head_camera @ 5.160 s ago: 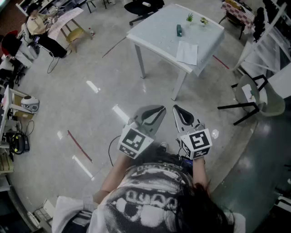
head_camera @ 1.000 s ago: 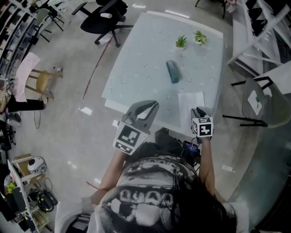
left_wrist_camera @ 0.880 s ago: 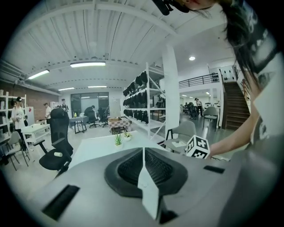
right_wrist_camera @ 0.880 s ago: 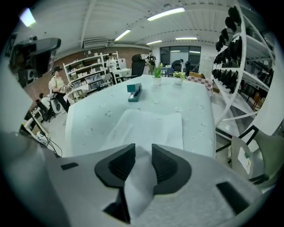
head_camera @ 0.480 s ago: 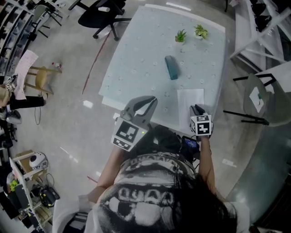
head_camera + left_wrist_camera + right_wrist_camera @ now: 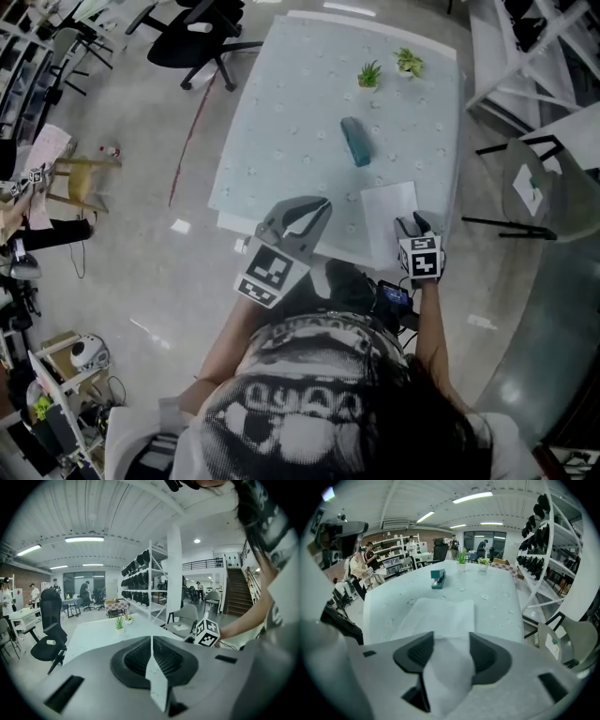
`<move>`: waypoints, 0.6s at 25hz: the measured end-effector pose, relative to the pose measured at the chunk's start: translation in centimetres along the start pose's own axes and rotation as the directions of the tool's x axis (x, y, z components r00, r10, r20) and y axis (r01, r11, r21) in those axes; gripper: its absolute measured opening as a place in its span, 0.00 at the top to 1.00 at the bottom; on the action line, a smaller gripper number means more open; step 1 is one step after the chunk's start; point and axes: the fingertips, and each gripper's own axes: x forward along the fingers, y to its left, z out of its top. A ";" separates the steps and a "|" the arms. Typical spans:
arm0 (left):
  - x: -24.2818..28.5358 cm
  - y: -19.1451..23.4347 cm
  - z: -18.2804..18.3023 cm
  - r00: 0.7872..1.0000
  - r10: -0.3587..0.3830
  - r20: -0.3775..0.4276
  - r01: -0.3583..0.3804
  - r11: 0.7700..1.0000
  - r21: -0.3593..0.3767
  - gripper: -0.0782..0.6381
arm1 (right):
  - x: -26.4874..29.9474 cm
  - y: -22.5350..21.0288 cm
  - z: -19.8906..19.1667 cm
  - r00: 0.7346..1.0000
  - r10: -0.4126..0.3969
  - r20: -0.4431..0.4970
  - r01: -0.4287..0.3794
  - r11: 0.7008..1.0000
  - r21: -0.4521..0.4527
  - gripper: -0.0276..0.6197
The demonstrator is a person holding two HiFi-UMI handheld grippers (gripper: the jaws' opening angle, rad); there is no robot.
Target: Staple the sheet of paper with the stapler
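1. A left little plant pot [image 6: 369,79] and a right little plant pot [image 6: 409,66] stand side by side at the far end of the table. Each one holds a small, spiky green plant. The pots are too small to tell their colour.
2. The blue-green plastic stapler [image 6: 354,142] lies flat on the table. It sits between the plants and the paper and touches neither of them.
3. The white sheet of paper [image 6: 386,214] lies flat at the near right side of the table, close to the edge.
4. The right gripper [image 6: 412,221] points down at the near end of the paper. Its jaws have just been opening and now stand apart. In the right gripper view the paper [image 6: 440,613] shows in the gap between them, and the pads do not squeeze it. I cannot tell if the tips touch the sheet.
5. The left gripper [image 6: 323,203] hangs over the near edge of the table, well to the left of the paper. Its jaws are closed tip to tip, with nothing between them.
6. The big pale blue table [image 6: 281,122] has small round marks dotted all over its top.
7. The shiny grey floor [image 6: 141,244] has a thin red line [image 6: 192,131] on it. A black office chair on wheels [image 6: 187,42] stands past the far left corner of the table. A yellow wooden stool [image 6: 80,178] stands far to the left, and a grey chair with black legs [image 6: 539,202] stands to the right.
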 end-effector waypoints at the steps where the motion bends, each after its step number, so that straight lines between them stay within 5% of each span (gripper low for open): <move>1: -0.1 0.5 0.1 1.000 -0.006 0.002 0.006 1.000 0.003 0.88 | -0.1 0.3 0.0 1.000 0.016 -0.009 -0.015 1.000 0.015 0.51; 2: -0.3 1.0 0.1 1.000 -0.010 0.003 0.010 1.000 0.004 0.88 | -0.1 0.6 0.1 0.999 0.029 -0.017 -0.028 0.999 0.034 0.47; 6: -0.8 2.8 0.0 1.000 -0.025 0.007 0.025 1.000 0.010 0.88 | -1.1 0.8 1.4 1.000 -0.016 -0.001 0.016 0.998 0.066 0.64; 12: -0.7 5.0 -0.2 0.998 -0.056 0.008 0.055 0.998 0.014 0.88 | -0.9 5.0 1.1 0.996 0.076 -0.051 -0.075 0.997 0.038 0.60; 15: -0.5 5.4 -0.2 0.997 -0.079 0.013 0.079 0.997 0.015 0.88 | -0.1 6.0 -0.4 0.994 0.058 -0.096 -0.054 0.998 0.040 0.60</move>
